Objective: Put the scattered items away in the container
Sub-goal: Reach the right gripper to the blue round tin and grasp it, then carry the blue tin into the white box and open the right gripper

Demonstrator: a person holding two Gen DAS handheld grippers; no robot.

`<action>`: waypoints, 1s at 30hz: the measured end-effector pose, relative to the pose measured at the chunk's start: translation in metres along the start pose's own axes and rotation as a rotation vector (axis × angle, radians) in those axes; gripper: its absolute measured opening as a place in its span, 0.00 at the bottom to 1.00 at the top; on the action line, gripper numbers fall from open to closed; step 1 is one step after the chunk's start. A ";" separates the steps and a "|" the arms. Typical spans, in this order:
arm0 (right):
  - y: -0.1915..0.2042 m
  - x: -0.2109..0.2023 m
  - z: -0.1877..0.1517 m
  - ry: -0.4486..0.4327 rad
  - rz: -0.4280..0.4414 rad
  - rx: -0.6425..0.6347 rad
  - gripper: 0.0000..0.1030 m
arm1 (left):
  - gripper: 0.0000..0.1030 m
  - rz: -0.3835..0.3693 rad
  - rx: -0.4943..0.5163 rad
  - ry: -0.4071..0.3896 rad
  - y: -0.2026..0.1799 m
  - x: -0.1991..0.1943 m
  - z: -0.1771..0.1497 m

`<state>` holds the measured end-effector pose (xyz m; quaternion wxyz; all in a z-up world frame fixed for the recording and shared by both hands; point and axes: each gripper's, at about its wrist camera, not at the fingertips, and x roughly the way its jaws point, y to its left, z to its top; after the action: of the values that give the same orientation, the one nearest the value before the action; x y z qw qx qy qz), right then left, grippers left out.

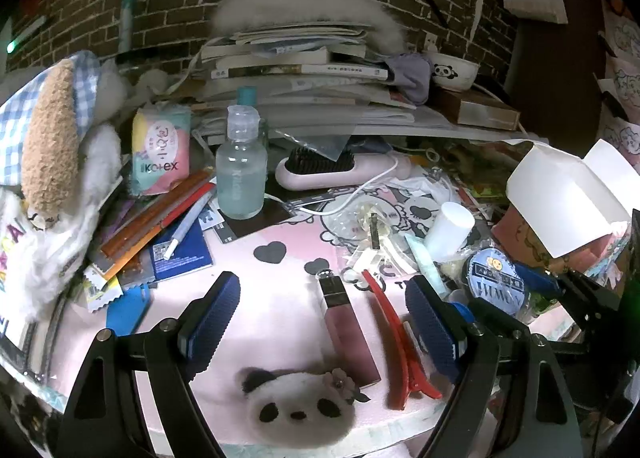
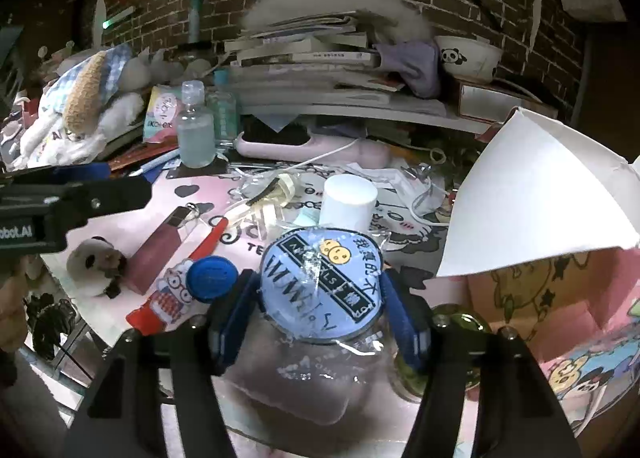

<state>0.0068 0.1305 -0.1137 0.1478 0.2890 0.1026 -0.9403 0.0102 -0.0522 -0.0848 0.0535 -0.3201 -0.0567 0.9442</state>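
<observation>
Packet (image 2: 320, 290), crinkly, light, slippery film, clamped at its sides by right gripper (image 2: 320, 322); left gripper (image 1: 320, 322) spread wide left of packet.

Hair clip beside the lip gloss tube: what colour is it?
Red; the hair clip shows best in the left wrist view, right of the lip gloss tube.

Both wrist cameras looked forward, low and close over the cluttered pink mat (image 1: 276, 298), the right one further right, sharing the lip gloss tube (image 1: 348, 332) and book stack (image 2: 308, 66).
</observation>
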 end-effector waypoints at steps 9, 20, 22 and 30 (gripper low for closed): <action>0.006 -0.023 0.016 -0.088 0.022 -0.008 0.57 | 0.80 0.008 -0.003 0.004 0.001 0.000 0.000; 0.023 -0.050 0.041 -0.171 0.114 -0.038 0.57 | 0.80 0.019 -0.008 -0.005 0.005 -0.006 -0.001; 0.022 -0.057 0.046 -0.189 0.118 -0.048 0.57 | 0.80 0.017 -0.008 -0.005 0.005 -0.006 -0.001; -0.012 -0.095 0.074 -0.233 0.060 -0.063 0.57 | 0.80 0.009 -0.004 0.001 0.001 -0.005 0.000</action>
<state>0.0397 0.1416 0.0015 0.1961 0.1757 0.1056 -0.9589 0.0141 -0.0543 -0.0818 0.0486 -0.3210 -0.0569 0.9441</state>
